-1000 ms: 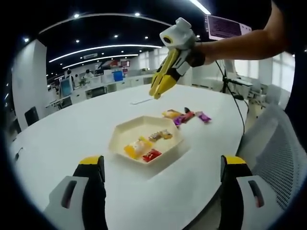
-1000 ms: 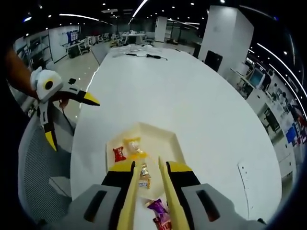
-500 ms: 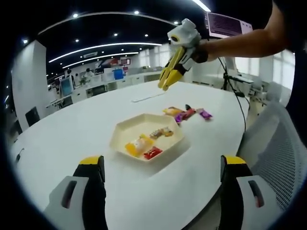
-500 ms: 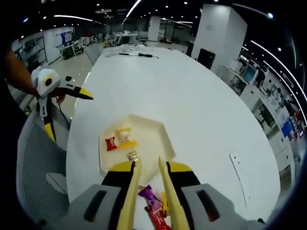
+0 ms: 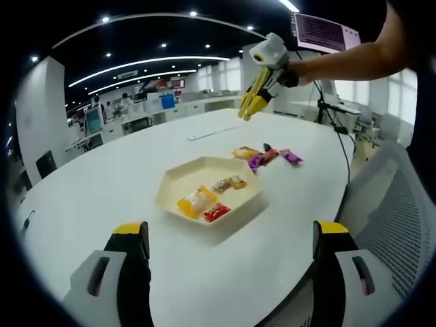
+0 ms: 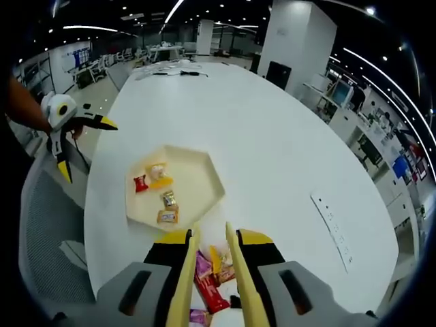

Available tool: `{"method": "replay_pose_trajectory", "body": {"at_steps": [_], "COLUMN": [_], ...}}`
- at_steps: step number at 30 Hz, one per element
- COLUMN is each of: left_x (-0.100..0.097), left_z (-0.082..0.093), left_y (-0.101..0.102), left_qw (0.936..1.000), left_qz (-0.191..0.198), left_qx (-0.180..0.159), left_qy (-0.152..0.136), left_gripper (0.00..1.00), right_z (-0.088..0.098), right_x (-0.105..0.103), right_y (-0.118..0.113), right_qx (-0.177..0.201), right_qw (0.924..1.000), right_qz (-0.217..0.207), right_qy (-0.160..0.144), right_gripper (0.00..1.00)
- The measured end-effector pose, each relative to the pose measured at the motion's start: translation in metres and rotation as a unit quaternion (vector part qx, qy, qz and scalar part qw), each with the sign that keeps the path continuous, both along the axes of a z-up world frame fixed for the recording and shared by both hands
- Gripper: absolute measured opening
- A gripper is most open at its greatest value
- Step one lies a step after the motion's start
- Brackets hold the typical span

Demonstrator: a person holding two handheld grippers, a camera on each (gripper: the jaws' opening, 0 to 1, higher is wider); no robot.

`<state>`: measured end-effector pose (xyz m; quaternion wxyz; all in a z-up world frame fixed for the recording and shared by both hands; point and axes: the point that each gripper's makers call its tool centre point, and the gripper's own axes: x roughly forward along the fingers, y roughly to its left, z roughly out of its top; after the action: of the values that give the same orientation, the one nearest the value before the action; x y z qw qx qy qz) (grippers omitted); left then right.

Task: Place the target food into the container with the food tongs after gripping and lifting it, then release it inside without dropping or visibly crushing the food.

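A cream hexagonal tray [image 5: 178, 182] [image 6: 196, 172] sits on the white table and holds a yellow packet [image 5: 194, 201], a red one [image 5: 216, 212] and two small brown sweets [image 6: 167, 207]. Several loose wrapped candies [image 5: 267, 157] [image 6: 208, 269] lie just beyond the tray. My right gripper [image 6: 211, 234] carries yellow tong blades with a narrow gap, open and holding nothing, high over the loose candies; it also shows far above the table [image 5: 253, 102]. My left gripper [image 5: 230, 230] is wide open near the table's edge, and appears at the left [image 6: 68, 133].
A grey mesh chair [image 5: 402, 225] [image 6: 48, 231] stands by the table's near edge. A flat white strip [image 6: 332, 221] lies on the far side of the table. A stand with cables [image 5: 321, 116] and office desks are behind.
The right gripper has drawn back and up from the tray, so the loose candies now lie between its blades. The left gripper has stayed put and wide open.
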<state>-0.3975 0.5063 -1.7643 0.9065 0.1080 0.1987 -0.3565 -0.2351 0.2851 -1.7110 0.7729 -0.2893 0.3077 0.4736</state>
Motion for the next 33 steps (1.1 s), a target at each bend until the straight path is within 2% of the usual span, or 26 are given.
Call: {"method": "replay_pose_trajectory", "body": {"at_steps": [10, 15, 21, 27, 28, 33], "left_x": [0.000, 0.000, 0.000, -0.001, 0.000, 0.001], "left_z": [-0.002, -0.002, -0.001, -0.001, -0.001, 0.000], "left_y": [0.000, 0.001, 0.001, 0.000, 0.000, 0.002], "left_qw": [1.0000, 1.0000, 1.0000, 1.0000, 1.0000, 1.0000], "left_qz": [0.000, 0.003, 0.002, -0.001, 0.001, 0.007], "left_qx": [0.003, 0.001, 0.000, -0.001, -0.001, -0.002], "left_qy": [0.005, 0.006, 0.004, 0.005, 0.004, 0.003], "left_gripper": [0.96, 0.96, 0.96, 0.96, 0.96, 0.96], "right_z": [0.003, 0.005, 0.004, 0.003, 0.003, 0.001], "right_x": [0.000, 0.002, 0.003, 0.003, 0.002, 0.003], "right_y": [-0.039, -0.059, -0.080, -0.083, -0.079, -0.064], "right_qx": [0.004, 0.001, 0.000, 0.004, 0.011, 0.018], "right_qw": [0.9994, 0.9982, 0.9967, 0.9962, 0.9960, 0.9964], "right_qz": [-0.033, -0.051, -0.076, -0.083, -0.087, -0.081], "right_qy": [-0.008, -0.031, -0.029, -0.023, -0.014, -0.015], "right_gripper": [0.27, 0.27, 0.28, 0.28, 0.28, 0.28]}}
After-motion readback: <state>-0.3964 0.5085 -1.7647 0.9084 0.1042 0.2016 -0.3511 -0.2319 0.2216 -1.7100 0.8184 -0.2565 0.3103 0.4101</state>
